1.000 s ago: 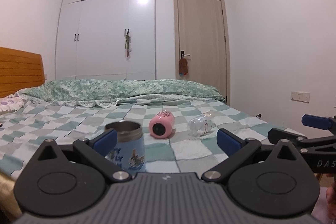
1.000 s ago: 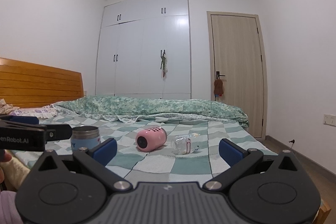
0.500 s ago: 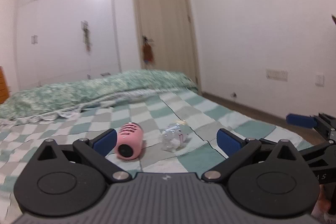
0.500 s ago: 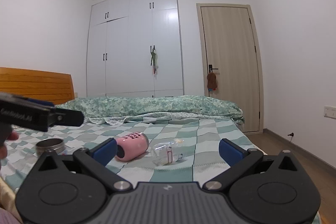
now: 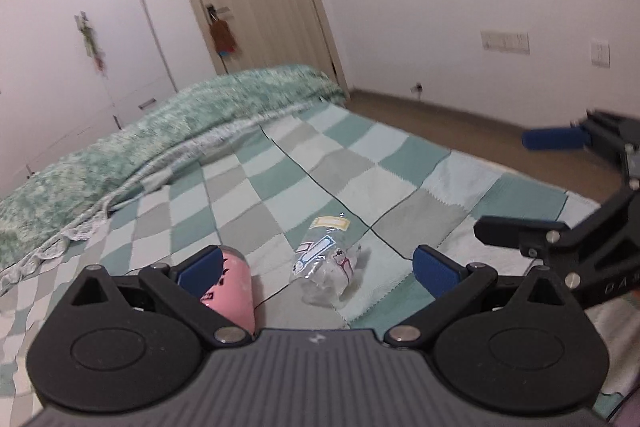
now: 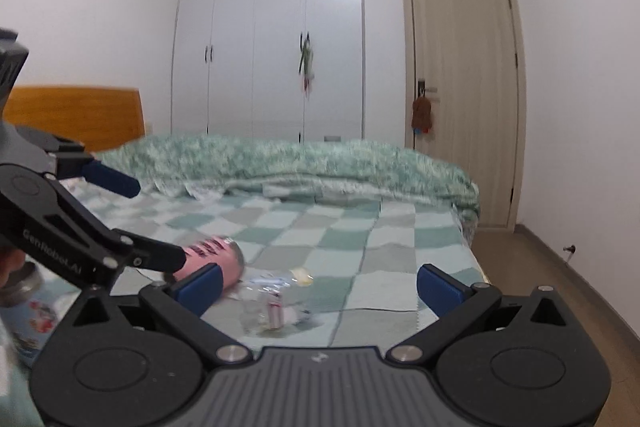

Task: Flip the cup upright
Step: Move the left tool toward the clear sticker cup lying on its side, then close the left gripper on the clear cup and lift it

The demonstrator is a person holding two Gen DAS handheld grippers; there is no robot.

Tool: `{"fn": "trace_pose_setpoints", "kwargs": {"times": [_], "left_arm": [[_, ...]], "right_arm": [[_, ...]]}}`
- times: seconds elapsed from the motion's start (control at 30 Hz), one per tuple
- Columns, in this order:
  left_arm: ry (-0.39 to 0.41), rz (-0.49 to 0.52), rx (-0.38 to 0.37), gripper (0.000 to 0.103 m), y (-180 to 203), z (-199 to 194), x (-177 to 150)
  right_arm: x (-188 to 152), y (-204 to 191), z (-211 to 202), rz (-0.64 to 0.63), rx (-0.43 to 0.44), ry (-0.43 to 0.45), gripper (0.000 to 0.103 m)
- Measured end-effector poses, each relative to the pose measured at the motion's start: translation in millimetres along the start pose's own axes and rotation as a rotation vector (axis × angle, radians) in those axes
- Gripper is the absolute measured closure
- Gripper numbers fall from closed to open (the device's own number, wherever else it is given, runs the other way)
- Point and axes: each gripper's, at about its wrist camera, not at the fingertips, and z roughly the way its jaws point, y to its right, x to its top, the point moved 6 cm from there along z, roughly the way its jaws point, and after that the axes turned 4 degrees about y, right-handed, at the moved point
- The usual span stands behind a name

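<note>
Left gripper: your left gripper has its blue-padded fingers spread wide with nothing between them; it hangs low over the bed, tilted down toward the two lying cups. In the right wrist view it reaches in from the left edge.

Right gripper: your right gripper is spread just as wide and grips nothing; in the left wrist view it sits at the right edge, near the bedside.

Pink cup: the pink cylindrical cup with dark markings lies on its side on the bed, partly behind your left gripper's left finger. From the right wrist view the cup sits just past the left gripper's lower finger; contact is hard to judge, as the frame is blurred there.

Clear cup: the transparent plastic cup with printed stickers also lies on its side, just beside the pink one and to its right, between your left gripper's fingers in view but below them. It appears smeared in the right wrist view.

Steel cup: a stainless-steel cup with a blue cartoon sleeve stands upright at the left edge.

Bed: the green, grey and white checked bedspread carries all three; a rumpled green patterned quilt lies across the far end.
</note>
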Motion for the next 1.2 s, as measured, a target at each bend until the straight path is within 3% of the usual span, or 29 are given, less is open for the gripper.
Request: {"fn": "trace_pose_setpoints", "kwargs": {"times": [0.27, 0.43, 0.8, 0.83, 0.87, 1.03, 1.2], "left_arm": [[-0.176, 0.009, -0.053, 0.0, -6, 89, -9], [-0.252, 0.064, -0.069, 0.0, -2, 132, -17], [-0.368, 0.185, -0.107, 0.0, 11, 204, -42], [-0.383, 0.184, -0.127, 0.019, 11, 208, -47], [-0.411, 0.17, -0.148, 0.034, 11, 212, -52], [-0.379, 0.141, -0.157, 0.035, 8, 189, -42], [-0.328, 0.188, -0.157, 0.035, 26, 129, -21]], "right_arm": [[-18, 31, 68, -0.029, 0.03, -0.175, 0.0], [-39, 39, 97, -0.053, 0.045, -0.273, 0.0], [-70, 43, 124, -0.073, 0.074, -0.349, 0.0], [-72, 42, 126, -0.073, 0.082, -0.355, 0.0], [-74, 40, 128, -0.075, 0.092, -0.363, 0.0], [-71, 31, 119, -0.091, 0.108, -0.363, 0.0], [-51, 13, 73, -0.089, 0.123, -0.341, 0.0]]}}
